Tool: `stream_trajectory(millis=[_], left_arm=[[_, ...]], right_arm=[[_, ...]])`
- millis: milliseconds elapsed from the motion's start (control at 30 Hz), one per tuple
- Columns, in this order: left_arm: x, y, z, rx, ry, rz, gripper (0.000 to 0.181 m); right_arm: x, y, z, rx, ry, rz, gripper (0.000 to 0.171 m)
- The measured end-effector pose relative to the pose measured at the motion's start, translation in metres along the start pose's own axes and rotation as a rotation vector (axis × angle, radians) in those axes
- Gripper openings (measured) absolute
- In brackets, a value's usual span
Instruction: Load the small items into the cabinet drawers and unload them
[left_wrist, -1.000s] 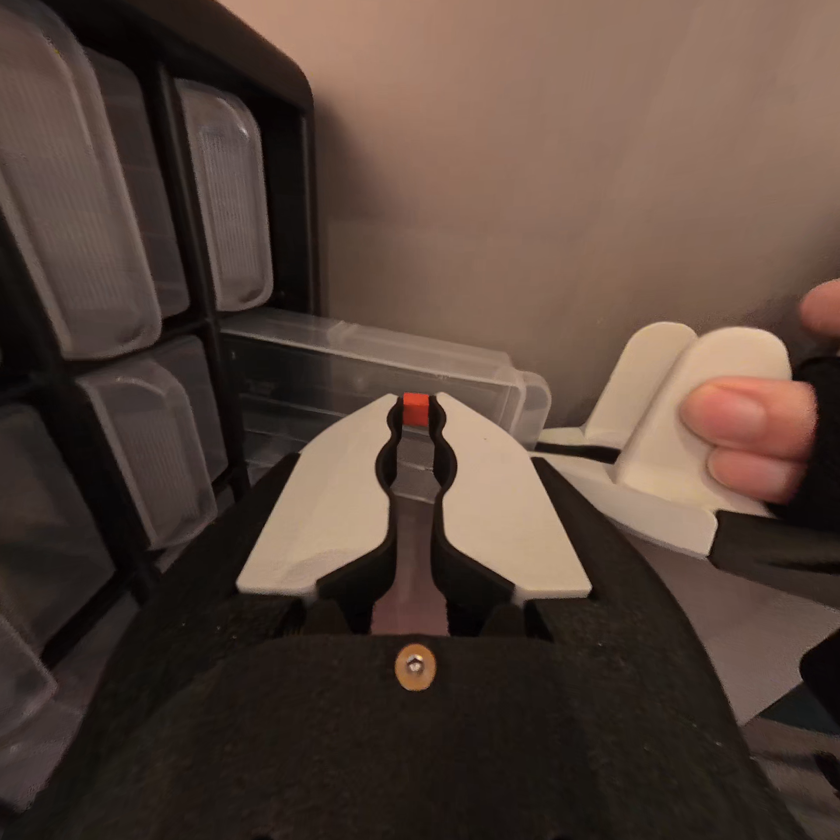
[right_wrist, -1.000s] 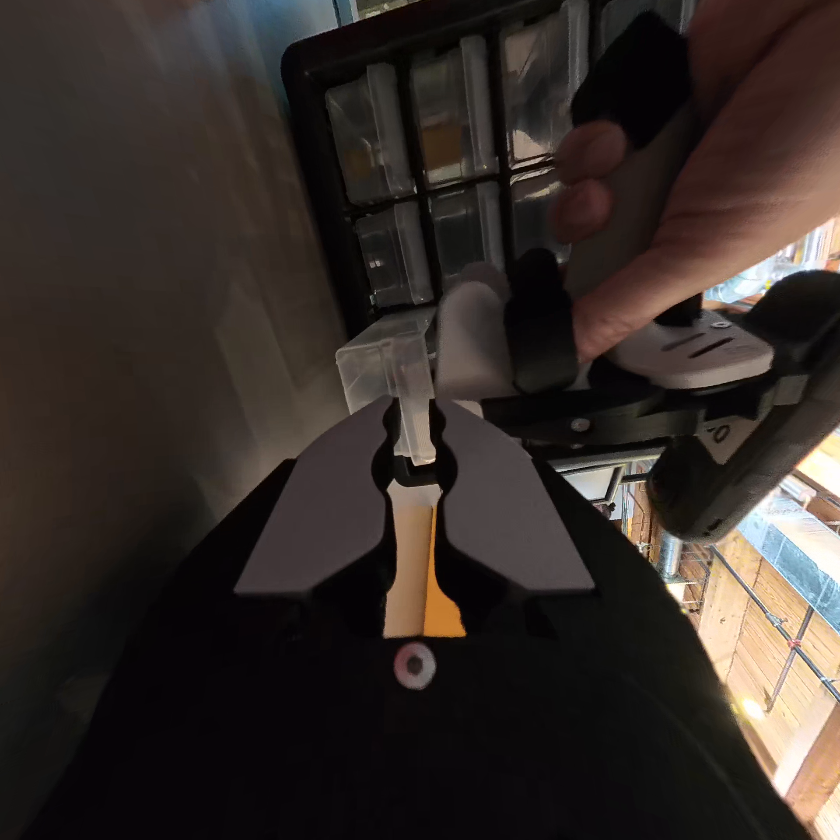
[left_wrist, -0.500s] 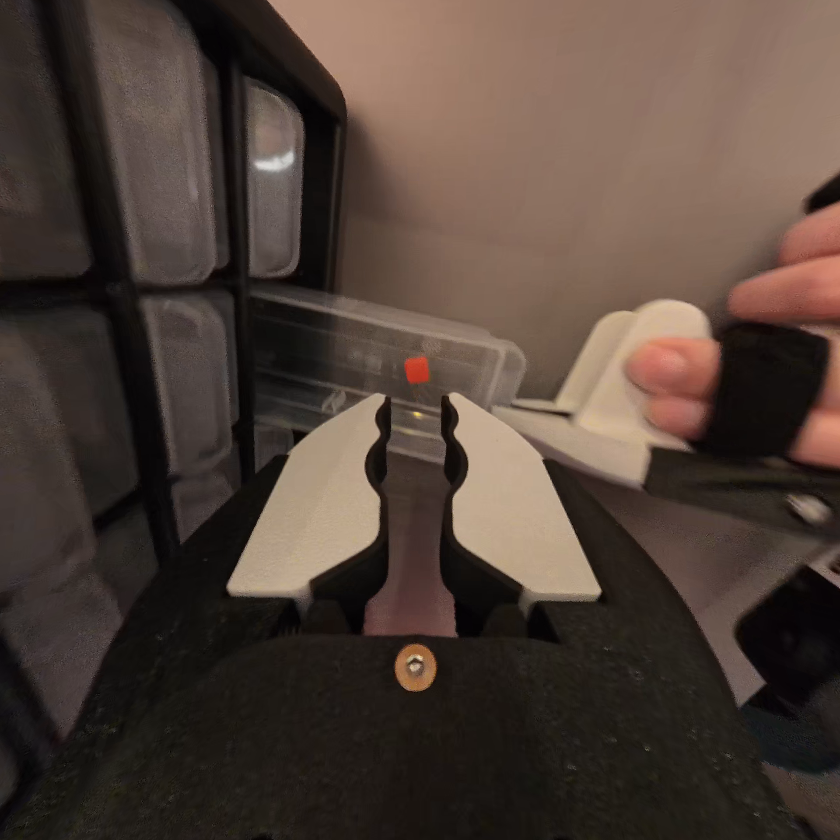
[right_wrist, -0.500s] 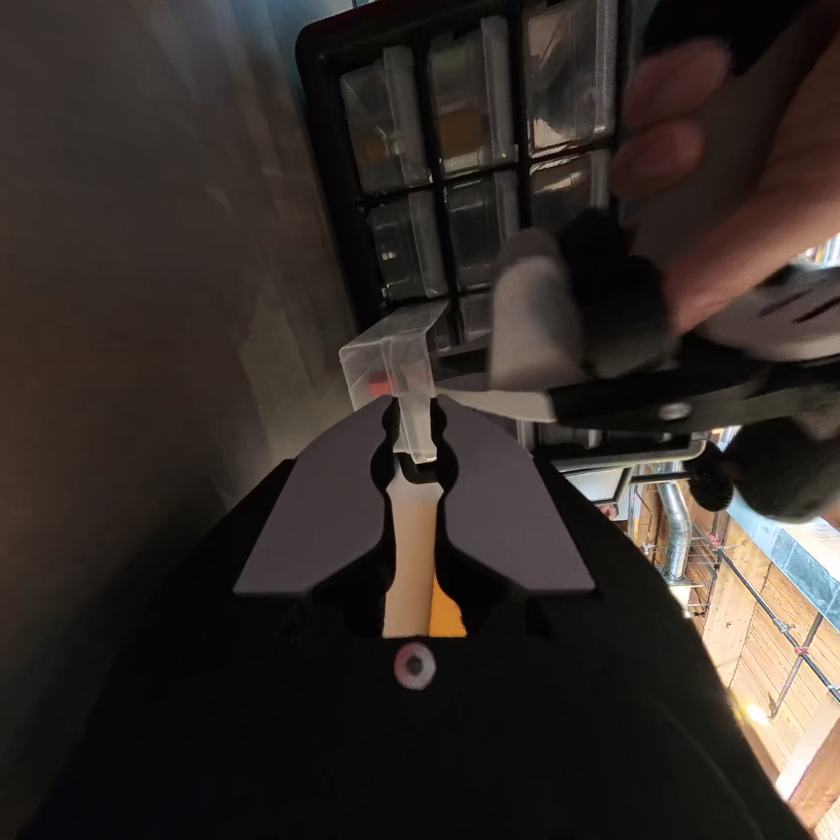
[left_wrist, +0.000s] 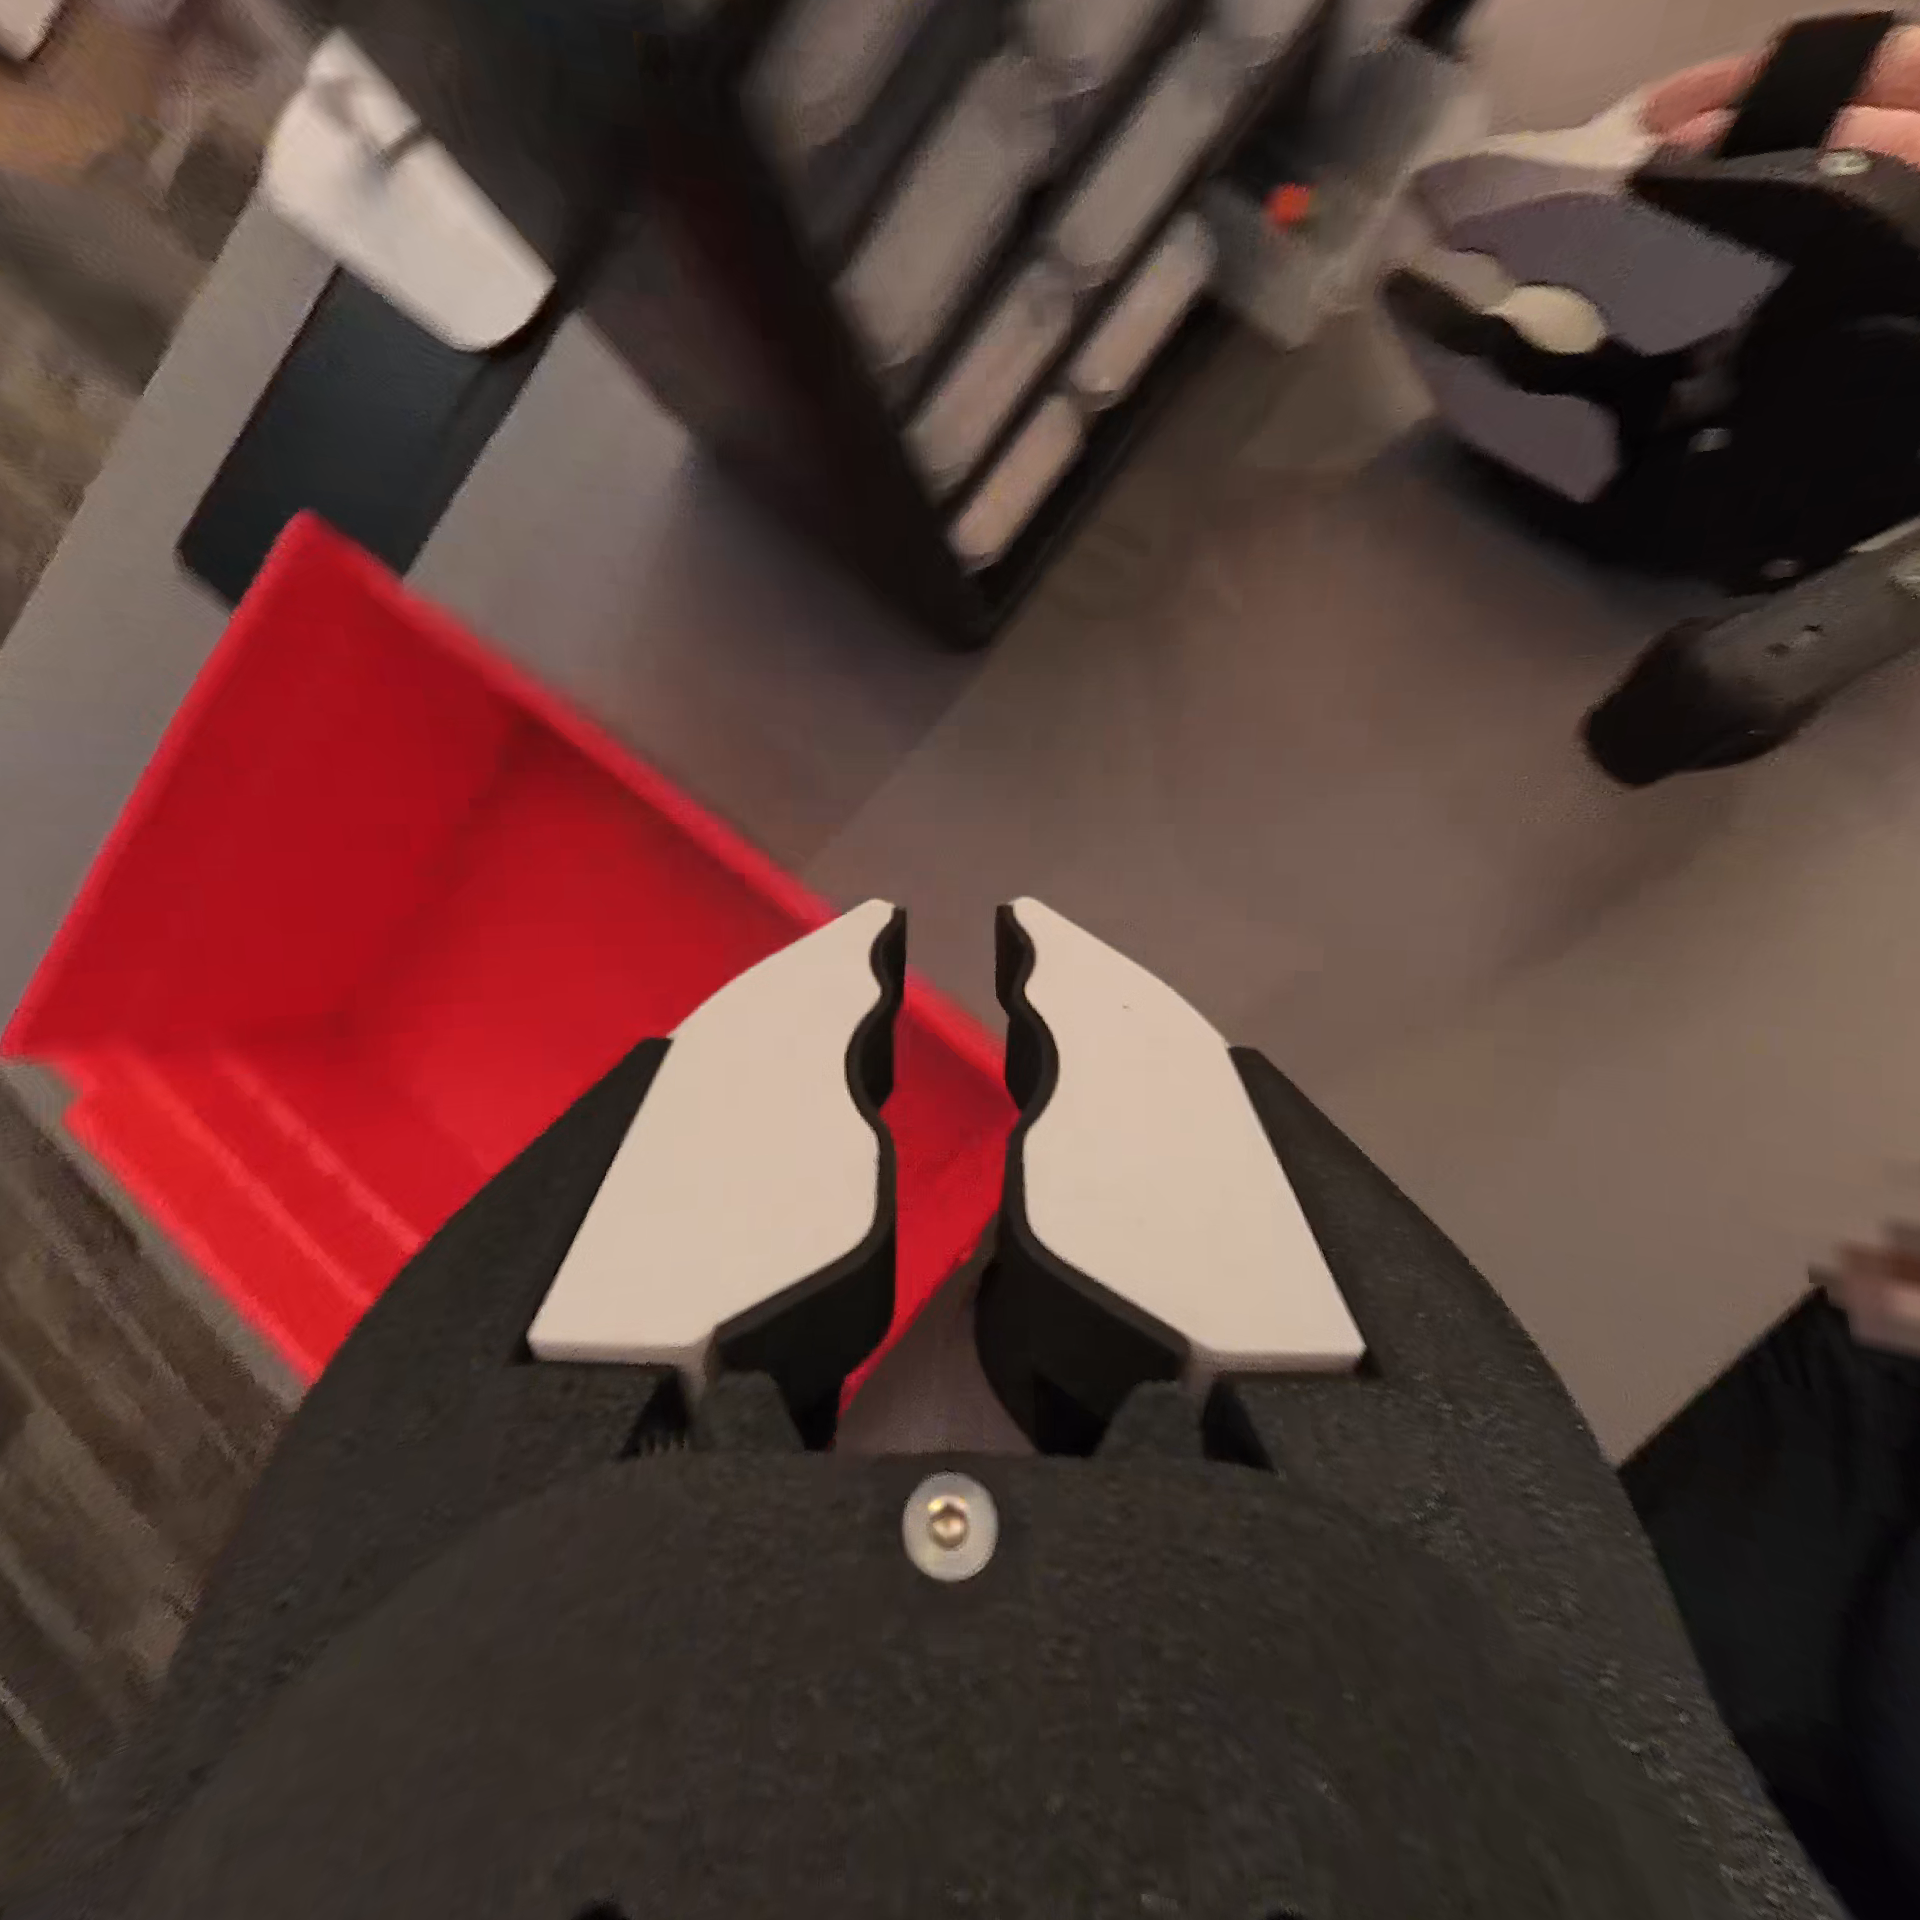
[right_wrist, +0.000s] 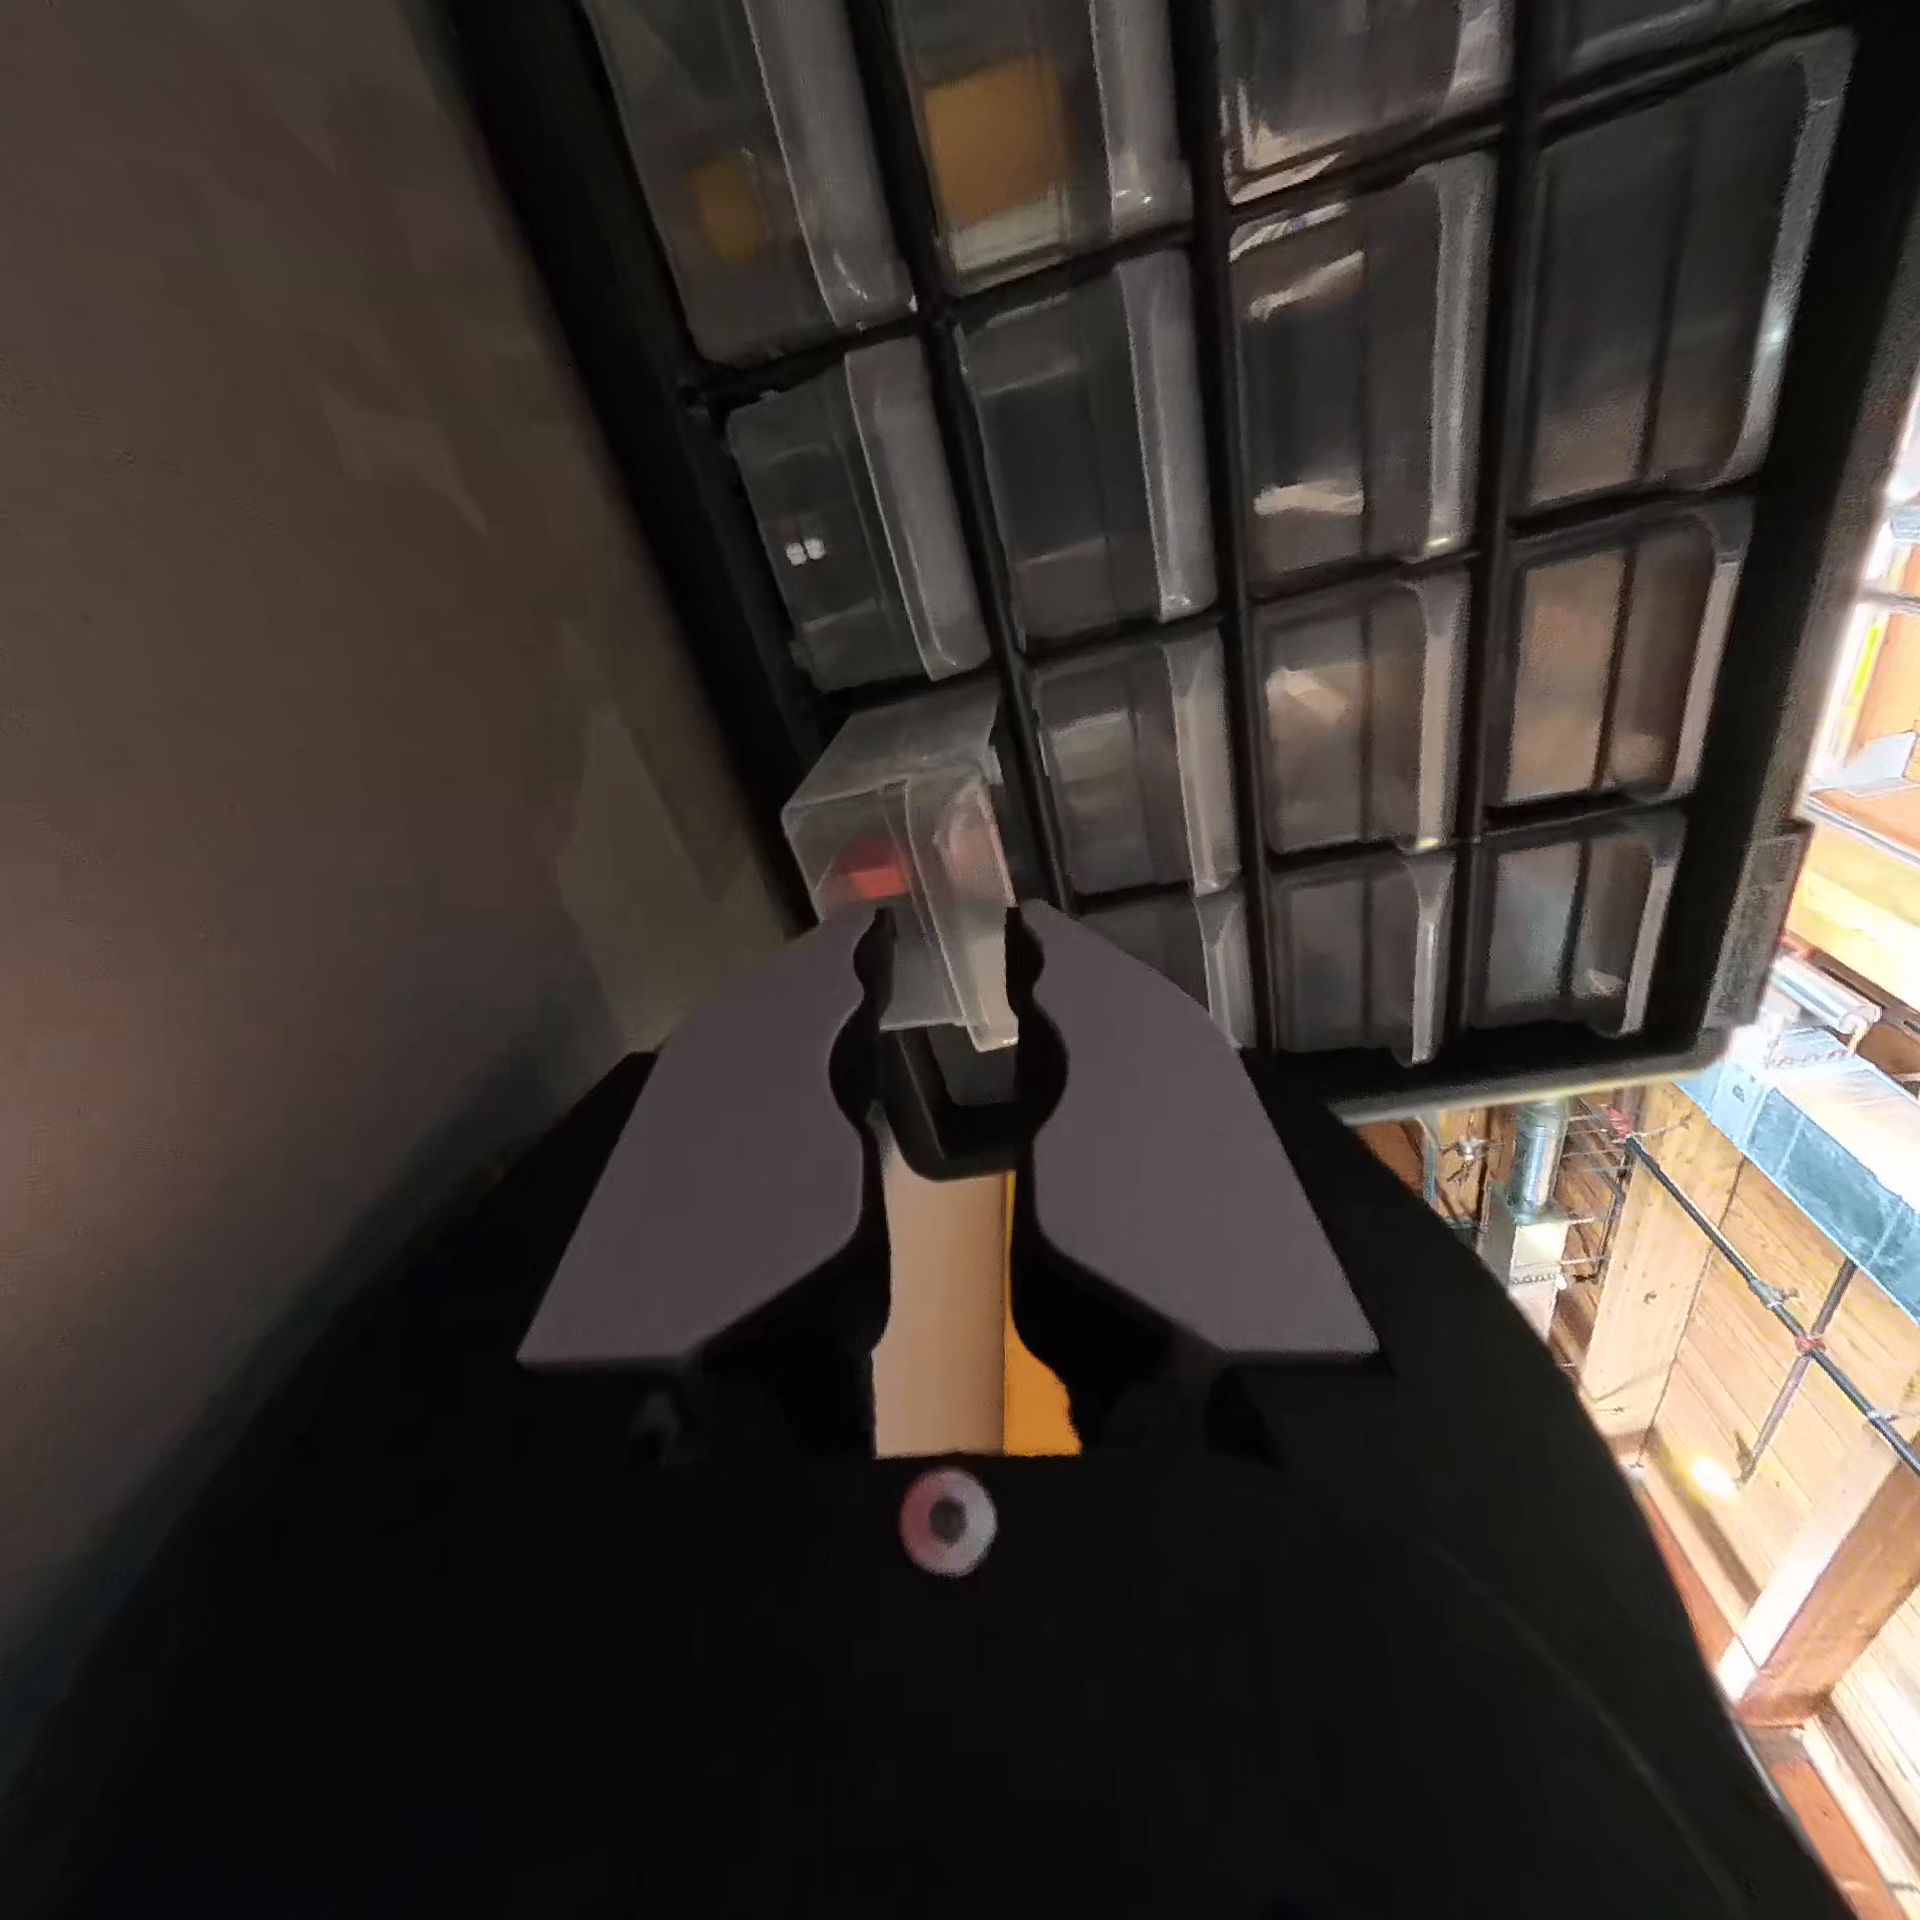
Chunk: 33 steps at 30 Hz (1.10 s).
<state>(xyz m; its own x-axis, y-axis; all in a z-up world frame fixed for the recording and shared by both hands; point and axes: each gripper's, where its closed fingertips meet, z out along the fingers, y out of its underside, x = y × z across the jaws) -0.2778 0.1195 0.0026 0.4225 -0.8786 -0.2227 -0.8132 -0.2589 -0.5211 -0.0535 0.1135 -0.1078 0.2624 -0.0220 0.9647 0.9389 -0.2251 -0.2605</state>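
A small red item (right_wrist: 871, 871) lies inside a clear plastic drawer (right_wrist: 894, 831) that is pulled out from the black drawer cabinet (right_wrist: 1247, 582), at the cabinet's corner nearest the wall; through the drawer's clear side the item shows as a blurred red block. The drawer's front tab reaches between the tips of the right gripper (right_wrist: 945, 930), whose jaws stand apart, wider than the tab. Whether either finger touches the tab cannot be told. The other drawers of the cabinet sit pushed in; two of them, far from the pulled-out drawer, hold something orange or yellow.

In the left wrist view the same cabinet (left_wrist: 997, 312) is blurred, with the red item (left_wrist: 1291, 203) a small spot at its right edge and the right gripper (left_wrist: 1538, 312) just beyond it, held in a person's hand (left_wrist: 1766, 94) with a black strap. The left gripper (left_wrist: 948, 920) is well apart from the cabinet, its jaws parted by a narrow gap and holding nothing. Beneath it, on the grey counter (left_wrist: 1247, 779), sits a red bin (left_wrist: 343, 935) showing nothing inside, its near corner under the fingers. Beyond the bin, to the left of the cabinet, lies a flat black object with a white piece on it.
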Motion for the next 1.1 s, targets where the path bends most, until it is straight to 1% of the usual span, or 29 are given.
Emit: stream_trajectory(millis=[67,167,233,300,367,433,500,600,667,700,767,933,1033,1100], left_arm=[[-0.03,0.011,0.0,-0.014,-0.053,-0.069,0.017],[-0.063,0.027,0.007,-0.067,-0.112,-0.115,0.019],[-0.08,0.037,0.012,-0.103,-0.157,-0.13,0.02],[-0.09,0.049,0.016,-0.148,-0.163,-0.162,0.02],[-0.09,0.068,0.021,-0.219,-0.125,-0.193,0.02],[-0.083,0.093,0.028,-0.331,-0.056,-0.219,0.026],[-0.081,0.117,0.034,-0.443,-0.02,-0.243,0.031],[-0.077,0.139,0.045,-0.546,0.03,-0.282,0.039],[-0.073,0.146,0.055,-0.579,0.083,-0.291,0.037],[-0.072,0.149,0.06,-0.588,0.105,-0.292,0.039],[-0.068,0.154,0.068,-0.613,0.16,-0.298,0.041],[-0.068,0.164,0.08,-0.661,0.188,-0.295,0.045],[-0.069,0.164,0.078,-0.66,0.178,-0.293,0.045],[-0.069,0.163,0.076,-0.655,0.177,-0.292,0.045]], right_arm=[[0.0,-0.001,0.01,-0.005,0.008,-0.015,0.023],[0.001,0.0,0.024,-0.028,0.014,-0.017,0.024],[0.001,0.0,0.032,-0.036,0.015,-0.011,0.024],[0.002,-0.001,0.037,-0.04,0.016,-0.006,0.025],[0.001,-0.001,0.04,-0.041,0.012,0.001,0.026],[0.001,-0.002,0.041,-0.038,0.01,0.008,0.026],[0.001,-0.002,0.041,-0.035,0.007,0.006,0.026],[0.005,-0.004,0.038,-0.015,0.026,0.003,0.03],[0.014,-0.009,0.029,0.023,0.063,0.017,0.031],[0.016,-0.008,0.024,0.031,0.061,0.035,0.031],[0.018,0.004,0.019,0.002,0.041,0.081,0.031],[0.025,0.053,0.021,-0.132,0.016,0.182,0.031],[0.028,0.062,0.023,-0.143,0.028,0.175,0.031],[0.029,0.064,0.026,-0.153,0.044,0.123,0.031]])
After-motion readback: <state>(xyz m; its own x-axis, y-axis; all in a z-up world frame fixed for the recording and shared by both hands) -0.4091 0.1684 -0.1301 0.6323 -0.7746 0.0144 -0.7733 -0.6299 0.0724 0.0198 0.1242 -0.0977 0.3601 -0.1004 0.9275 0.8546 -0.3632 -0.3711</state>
